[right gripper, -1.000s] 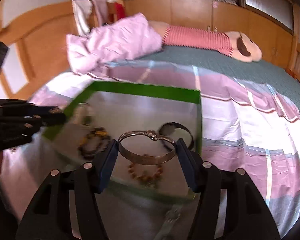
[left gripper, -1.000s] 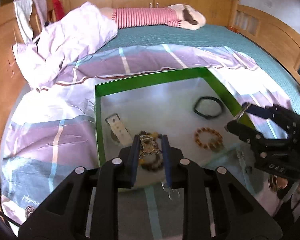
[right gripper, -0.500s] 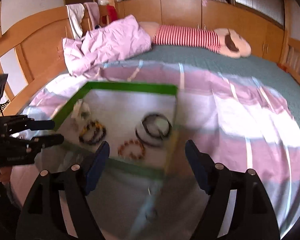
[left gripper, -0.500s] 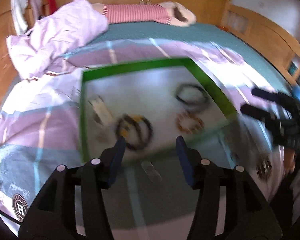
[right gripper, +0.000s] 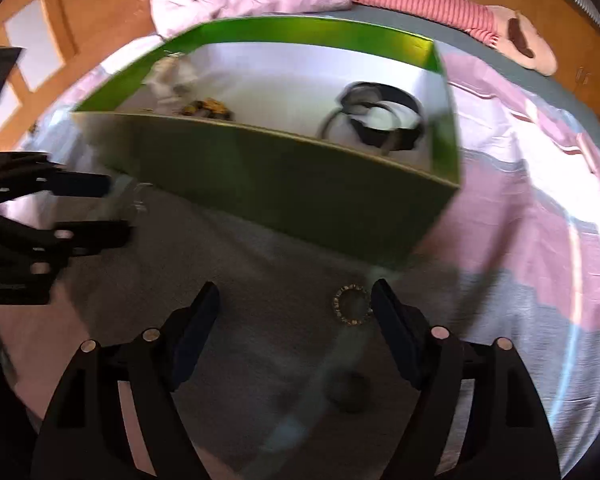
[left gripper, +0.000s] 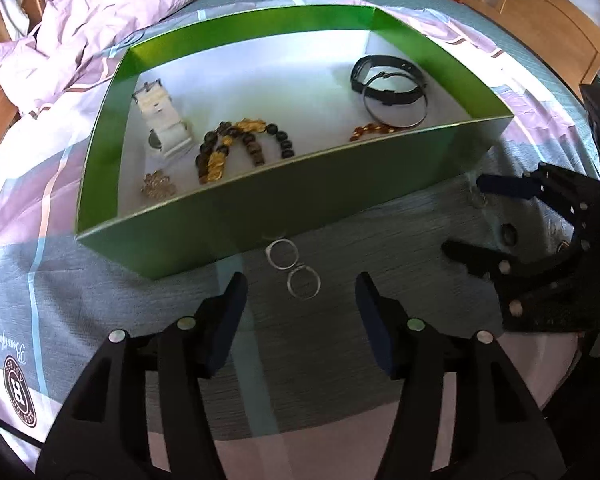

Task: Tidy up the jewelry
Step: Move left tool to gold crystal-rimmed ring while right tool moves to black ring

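A green box [left gripper: 340,192] with a white floor stands on the bedspread. In it lie a white watch [left gripper: 162,120], dark and gold bead bracelets [left gripper: 236,148], an amber bracelet [left gripper: 374,130], a black strap [left gripper: 388,80] and a silver bangle [left gripper: 396,116]. Two silver rings [left gripper: 283,254] lie on the cover in front of the box. My left gripper [left gripper: 300,292] hovers over them, its jaws opening with nothing gripped. My right gripper [right gripper: 295,292] is open and empty. A small beaded ring [right gripper: 351,305] lies just inside its right finger.
A crumpled lilac duvet [left gripper: 100,20] and a striped plush toy [right gripper: 440,4] lie beyond the box. Wooden bed rails [left gripper: 540,12] border the bed. A small dark round item [right gripper: 350,396] rests on the cover under my right gripper. The other gripper [right gripper: 112,208] shows at the left.
The left gripper let go of the gold bead bracelet and the right let go of the silver bangle; both pieces now lie in the box. Both grippers opened and sank in front of the box.
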Demonstrator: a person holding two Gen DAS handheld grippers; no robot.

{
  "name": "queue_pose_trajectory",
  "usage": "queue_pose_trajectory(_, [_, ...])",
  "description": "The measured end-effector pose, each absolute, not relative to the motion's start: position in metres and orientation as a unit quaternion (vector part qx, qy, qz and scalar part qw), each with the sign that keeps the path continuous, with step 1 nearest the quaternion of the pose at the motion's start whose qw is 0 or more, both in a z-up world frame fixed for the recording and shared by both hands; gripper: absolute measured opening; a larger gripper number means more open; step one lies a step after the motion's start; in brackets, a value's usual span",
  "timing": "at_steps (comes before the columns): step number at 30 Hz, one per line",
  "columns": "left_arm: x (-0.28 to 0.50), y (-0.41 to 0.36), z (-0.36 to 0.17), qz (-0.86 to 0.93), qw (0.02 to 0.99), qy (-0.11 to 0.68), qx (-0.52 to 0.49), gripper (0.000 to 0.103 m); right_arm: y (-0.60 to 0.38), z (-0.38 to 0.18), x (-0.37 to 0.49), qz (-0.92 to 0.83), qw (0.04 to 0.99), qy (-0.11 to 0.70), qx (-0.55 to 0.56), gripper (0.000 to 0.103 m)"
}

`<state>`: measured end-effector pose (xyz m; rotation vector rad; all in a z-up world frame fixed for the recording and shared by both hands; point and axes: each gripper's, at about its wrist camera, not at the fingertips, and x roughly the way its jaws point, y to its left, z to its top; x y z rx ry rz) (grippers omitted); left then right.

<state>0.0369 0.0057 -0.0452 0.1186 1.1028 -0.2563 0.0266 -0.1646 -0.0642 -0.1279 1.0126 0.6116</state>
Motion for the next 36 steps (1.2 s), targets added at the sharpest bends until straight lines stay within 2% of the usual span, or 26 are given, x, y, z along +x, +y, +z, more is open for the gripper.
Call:
queue_pose_trajectory(2, [0.036,0.008,-0.045,-0.117,0.842,0.523,0.055,0.057,-0.162,-0.054,0.016,0.367,0.795,0.483,-0.014,0.078])
queue_pose_trajectory(4, [0.037,0.010,-0.045,-0.117,0.840,0.527,0.053,0.059,-0.160,-0.041,0.002,0.399,0.790,0.465,-0.026,0.078])
queue_pose_trajectory(8, [0.035,0.008,-0.045,-0.116,0.839,0.529,0.060,0.060,-0.179,-0.042,0.000,0.314,0.818,0.474,-0.082,0.078])
queue_pose_trajectory(12, [0.033,0.002,-0.048,-0.123,0.836,0.529,0.070,0.060,-0.207,-0.061,0.007,0.262,0.821,0.501,-0.080,0.077])
queue_pose_trajectory(14, [0.033,-0.002,-0.048,-0.128,0.836,0.528,0.073,0.060,-0.209,-0.071,0.006,0.256,0.817,0.510,-0.089,0.054])
queue_pose_trajectory(16, [0.033,-0.006,-0.048,-0.131,0.835,0.528,0.077,0.060,-0.206,-0.073,0.001,0.254,0.822,0.498,-0.109,0.049])
queue_pose_trajectory(18, [0.031,-0.009,-0.050,-0.133,0.835,0.528,0.081,0.060,-0.202,-0.070,0.000,0.258,0.822,0.496,-0.111,0.037])
queue_pose_trajectory(19, [0.030,-0.010,-0.051,-0.134,0.835,0.528,0.082,0.060,-0.201,-0.070,0.002,0.264,0.821,0.495,-0.109,0.025])
queue_pose_trajectory(20, [0.029,-0.011,-0.050,-0.138,0.835,0.526,0.080,0.060,-0.197,-0.069,0.002,0.274,0.819,0.493,-0.110,0.020])
queue_pose_trajectory(27, [0.022,-0.026,-0.050,-0.169,0.834,0.516,0.095,0.061,-0.161,-0.068,-0.009,0.317,0.807,0.476,-0.148,0.021])
queue_pose_trajectory(28, [0.021,-0.028,-0.050,-0.173,0.833,0.516,0.097,0.061,-0.164,-0.067,-0.006,0.316,0.806,0.480,-0.140,0.027])
queue_pose_trajectory(29, [0.020,-0.030,-0.050,-0.177,0.834,0.514,0.097,0.061,-0.167,-0.067,-0.004,0.312,0.804,0.487,-0.136,0.046])
queue_pose_trajectory(30, [0.019,-0.032,-0.049,-0.181,0.834,0.512,0.097,0.061,-0.171,-0.066,-0.002,0.302,0.807,0.490,-0.135,0.054])
queue_pose_trajectory(31, [0.018,-0.036,-0.047,-0.191,0.834,0.509,0.094,0.061,-0.174,-0.066,-0.003,0.292,0.812,0.487,-0.138,0.057])
queue_pose_trajectory(33, [0.017,-0.043,-0.043,-0.204,0.835,0.502,0.093,0.060,-0.179,-0.069,-0.005,0.285,0.815,0.485,-0.140,0.055])
queue_pose_trajectory(35, [0.011,-0.053,-0.042,-0.220,0.834,0.496,0.097,0.061,-0.181,-0.068,-0.006,0.282,0.824,0.472,-0.139,0.030])
queue_pose_trajectory(36, [0.009,-0.056,-0.043,-0.225,0.833,0.495,0.103,0.061,-0.181,-0.066,-0.008,0.282,0.827,0.468,-0.135,0.024])
